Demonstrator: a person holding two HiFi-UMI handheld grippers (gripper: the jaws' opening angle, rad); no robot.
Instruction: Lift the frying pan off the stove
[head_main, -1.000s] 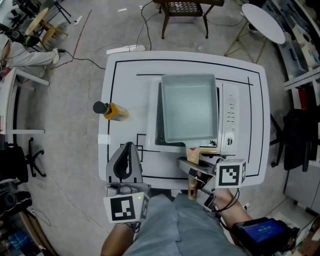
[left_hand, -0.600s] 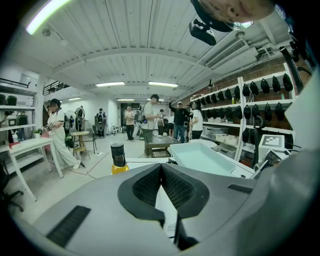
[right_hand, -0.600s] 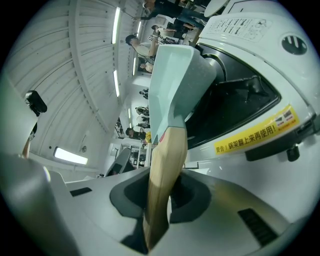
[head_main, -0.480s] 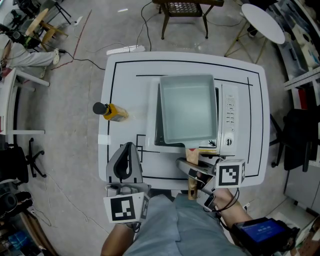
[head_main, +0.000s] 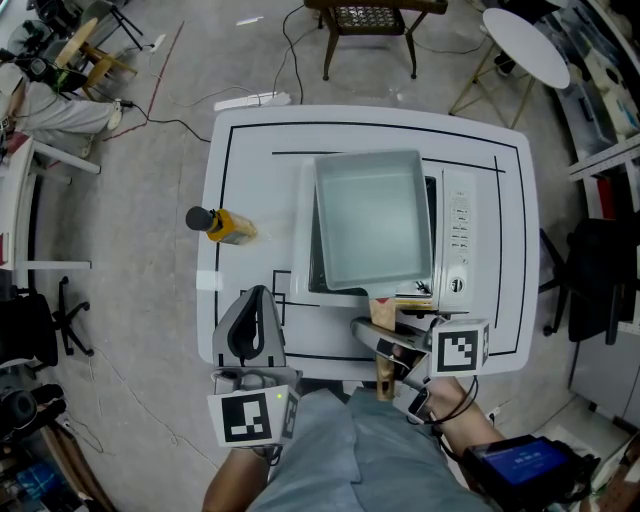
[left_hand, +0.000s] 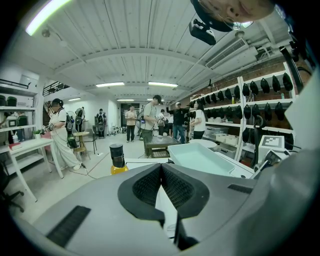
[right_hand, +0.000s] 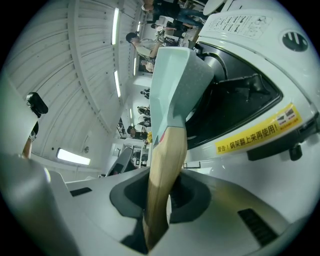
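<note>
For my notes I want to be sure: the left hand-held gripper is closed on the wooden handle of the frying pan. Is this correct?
No: the right hand-held gripper is closed on the wooden handle of the frying pan, as the right gripper view shows.

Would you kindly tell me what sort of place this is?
Probably a lab or workshop, not a kitchen: tape-marked table, cables on the bare floor, racks of hanging gear.
</note>
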